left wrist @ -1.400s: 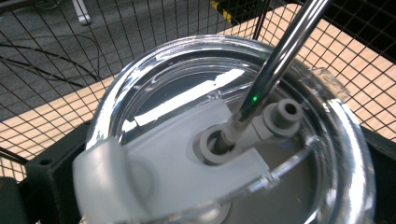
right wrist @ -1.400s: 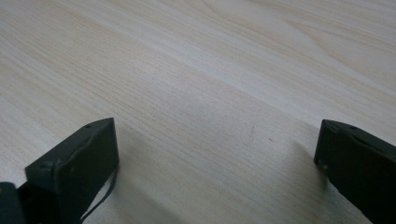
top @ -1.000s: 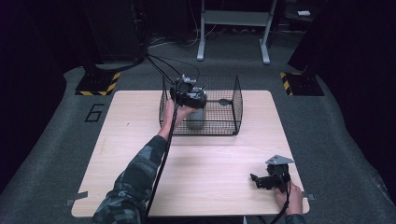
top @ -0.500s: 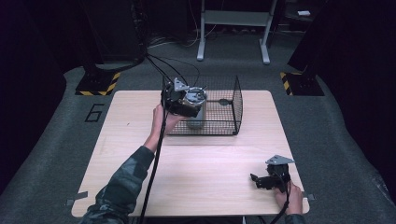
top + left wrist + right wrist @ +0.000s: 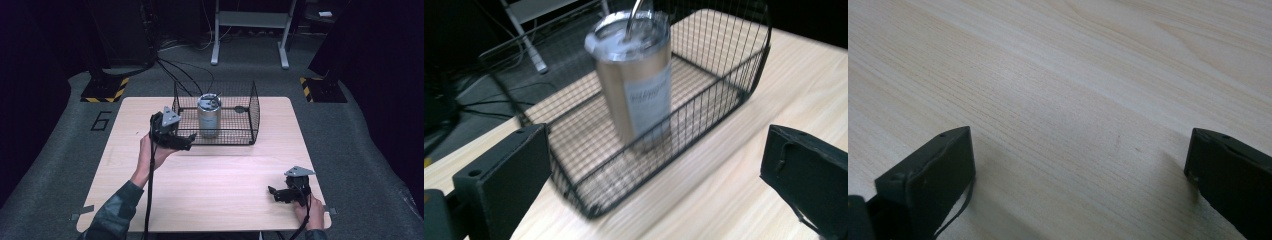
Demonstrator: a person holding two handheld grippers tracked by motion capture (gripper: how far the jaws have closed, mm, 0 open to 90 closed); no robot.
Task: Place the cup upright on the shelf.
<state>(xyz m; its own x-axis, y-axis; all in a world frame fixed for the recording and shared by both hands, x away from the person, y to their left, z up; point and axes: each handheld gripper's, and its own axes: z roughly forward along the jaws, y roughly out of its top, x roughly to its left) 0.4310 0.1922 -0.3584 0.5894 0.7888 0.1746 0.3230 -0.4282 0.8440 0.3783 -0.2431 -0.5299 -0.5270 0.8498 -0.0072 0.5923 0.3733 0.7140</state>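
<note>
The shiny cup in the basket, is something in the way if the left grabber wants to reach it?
Yes. The cup stands upright inside the wire basket, and the basket's near wall runs between it and the open left gripper, which is outside over the table. The basket's top looks open, so coming from above would probably clear that wall.

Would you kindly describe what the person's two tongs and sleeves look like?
Both tongs are black with two blocky, flat-faced jaws. The left tongs and right tongs each carry a grey three-cornered plate on top and trail a black cable toward the person. The left sleeve is a dark, mottled green-grey fabric.
</note>
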